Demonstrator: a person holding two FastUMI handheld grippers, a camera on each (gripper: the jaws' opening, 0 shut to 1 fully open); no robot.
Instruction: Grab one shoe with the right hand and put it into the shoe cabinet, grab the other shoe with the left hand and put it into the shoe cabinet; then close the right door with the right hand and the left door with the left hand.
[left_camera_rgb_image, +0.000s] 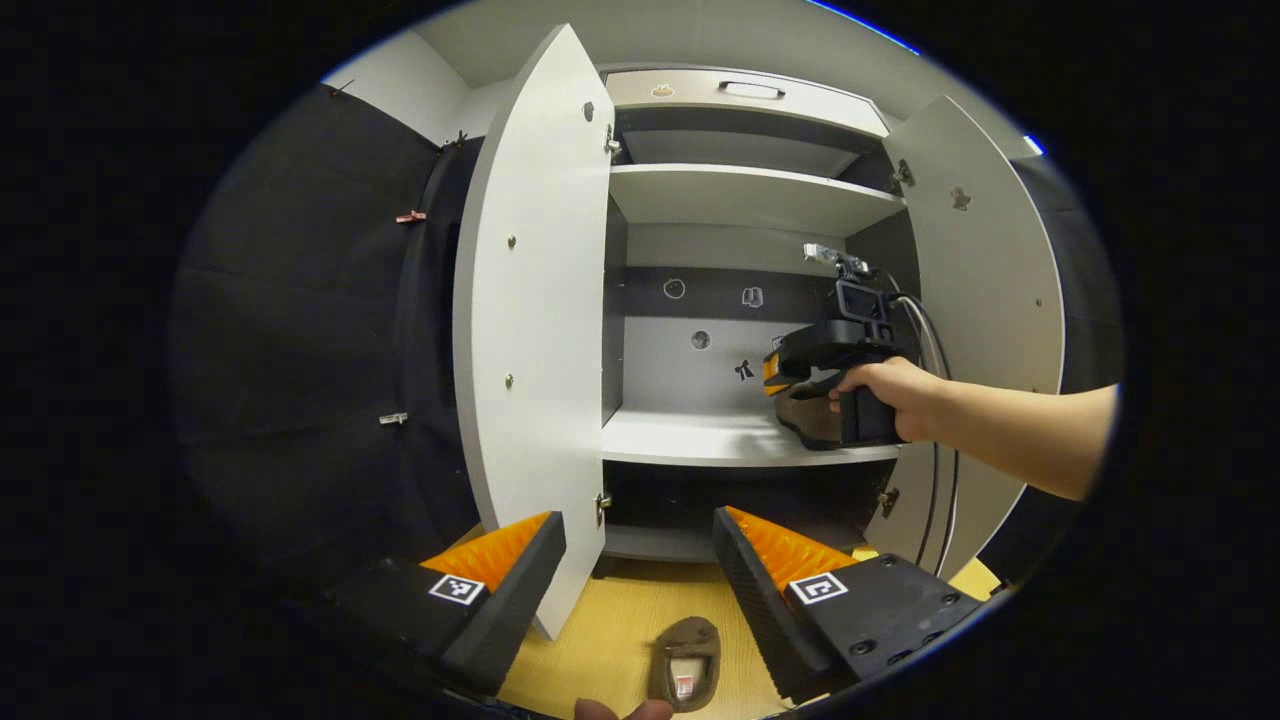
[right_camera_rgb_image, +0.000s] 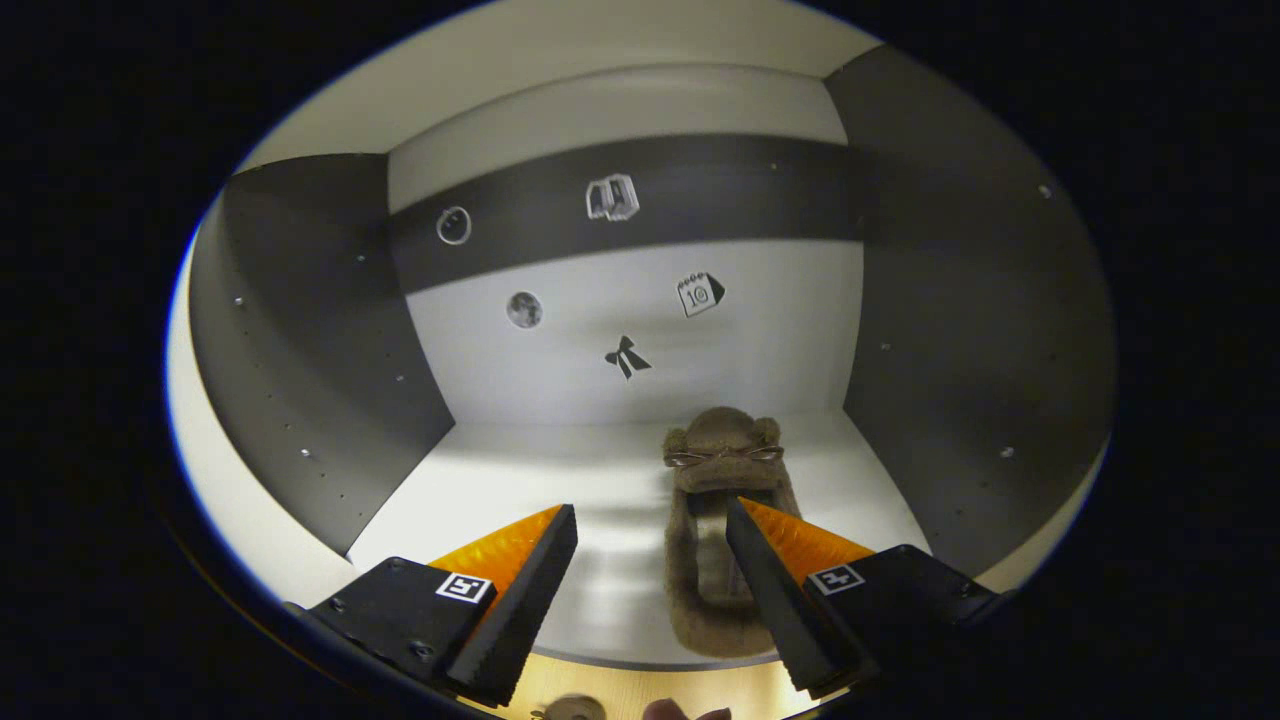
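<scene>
Inside the cabinet (left_camera_rgb_image: 745, 200), both doors are standing wide, the left door (left_camera_rgb_image: 530, 330) swung out toward the booth wall and the right door (left_camera_rgb_image: 985, 300) folded back on the far side, so the first step seems to be finishing: one shoe (right_camera_rgb_image: 722, 530) is lying on the middle shelf (right_camera_rgb_image: 520, 500), toe toward the back panel, well onto the board with its heel near the front edge. In the right gripper view the right gripper (right_camera_rgb_image: 650, 580) is hanging open and wide at the shelf's front, one finger crossing in front of the shoe's side; whether that finger is touching the shoe I cannot tell, but both fingers are not pressing on it. From the left gripper view the same gripper, held by a hand (left_camera_rgb_image: 885, 395), is reaching in over the shelf's right end. The step in hand, as I judge it, is letting go of the first shoe; the right hand is needing to draw straight back without dragging the shoe out. The left gripper (left_camera_rgb_image: 640, 590) is also spread wide and holding nothing, hovering low before the cabinet with the second shoe (left_camera_rgb_image: 685, 660) lying on the wooden floor (left_camera_rgb_image: 610, 620) between and below its fingers. Next, it is needing to drop onto that shoe, clamp it, and lift it to the shelf's free left side. Standing in the way are the left door's lower edge, close beside the left finger, and the right arm and cable (left_camera_rgb_image: 935, 340) crossing the opening. Stickers (right_camera_rgb_image: 627, 357) are dotting the back panel.
</scene>
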